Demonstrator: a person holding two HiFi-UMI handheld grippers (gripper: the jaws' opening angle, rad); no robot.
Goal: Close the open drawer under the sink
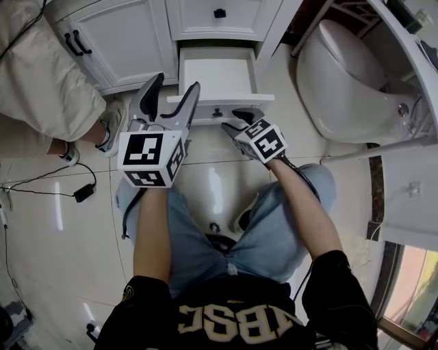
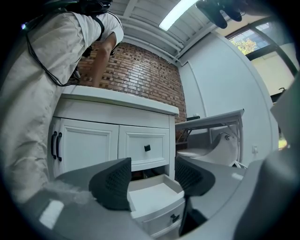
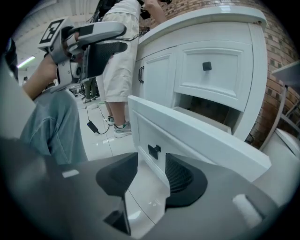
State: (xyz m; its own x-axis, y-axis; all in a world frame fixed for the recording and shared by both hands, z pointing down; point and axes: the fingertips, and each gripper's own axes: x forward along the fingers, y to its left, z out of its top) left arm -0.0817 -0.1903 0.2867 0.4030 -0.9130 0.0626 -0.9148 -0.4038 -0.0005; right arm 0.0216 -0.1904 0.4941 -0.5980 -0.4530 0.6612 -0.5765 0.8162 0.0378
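1. Spread-jawed and gripping nothing, the right gripper (image 3: 151,177) is hovering low in front of the drawer (image 3: 187,133). The drawer's white front panel is running across just ahead of the jaws, and its small black knob (image 3: 153,151) is sitting just above the gap between them. Whether either jaw is touching the panel cannot be told.
2. Seen from the head view, the drawer (image 1: 217,76) is standing pulled out from the bottom of the white vanity cabinet (image 1: 130,34), with its white inside showing. It is sitting directly under a shut upper drawer (image 1: 219,14), and the right gripper (image 1: 236,123) is pointing at the front panel from the right.
3. Just left of that, the left gripper (image 1: 170,102) is hanging over the drawer's left front corner. Its jaws are wide apart and holding nothing. In its own view the left gripper (image 2: 152,180) is framing the open drawer (image 2: 157,197) between its jaws, a little way off.
4. Two black handles (image 1: 76,42) are showing on the cabinet doors to the left of the drawers.
5. A second person in beige clothing (image 1: 41,75) is standing at the cabinet's left end, with one shoe (image 1: 109,130) on the glossy tile floor (image 1: 205,178).
6. A black cable with an adapter (image 1: 83,193) is lying on the tiles nearby.
7. A white toilet (image 1: 342,82) is sitting to the right of the cabinet.
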